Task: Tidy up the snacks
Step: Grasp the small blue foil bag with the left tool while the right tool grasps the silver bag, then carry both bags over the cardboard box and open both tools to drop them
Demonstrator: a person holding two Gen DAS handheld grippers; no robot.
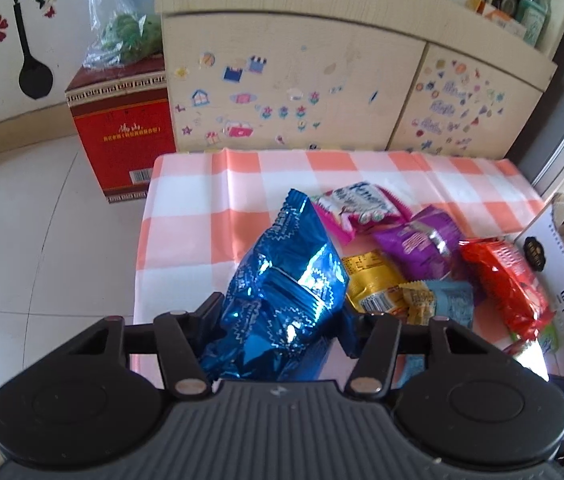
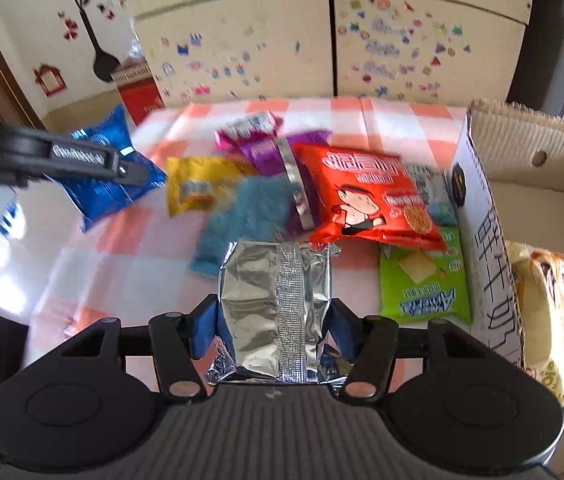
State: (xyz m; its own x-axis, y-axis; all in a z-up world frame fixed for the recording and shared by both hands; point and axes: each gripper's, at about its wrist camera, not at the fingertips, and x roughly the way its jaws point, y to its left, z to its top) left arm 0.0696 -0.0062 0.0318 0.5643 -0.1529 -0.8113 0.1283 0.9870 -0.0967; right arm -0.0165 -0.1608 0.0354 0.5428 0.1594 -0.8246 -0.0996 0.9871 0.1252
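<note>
Crowding the bench (image 1: 186, 200): pink pack (image 1: 357, 206), purple pack (image 1: 421, 246), yellow pack (image 1: 369, 280), red pack (image 2: 369, 196) and green pack (image 2: 425, 280), piled beside the carton (image 2: 541, 184) at right. Carton wall stands between the pile and a cream pack (image 2: 549, 320) lying inside it. Light-blue pack (image 2: 250, 216) is motion-blurred, label unreadable. Left gripper (image 1: 282, 320) jaws closed on a crumpled blue bag (image 1: 285, 288), held above the bench's near-left edge; its lower end is hidden behind the gripper body. Right gripper (image 2: 274, 320) jaws clamped on a silver pack (image 2: 278, 312), seam side up, above the bench in front of the red pack.
</note>
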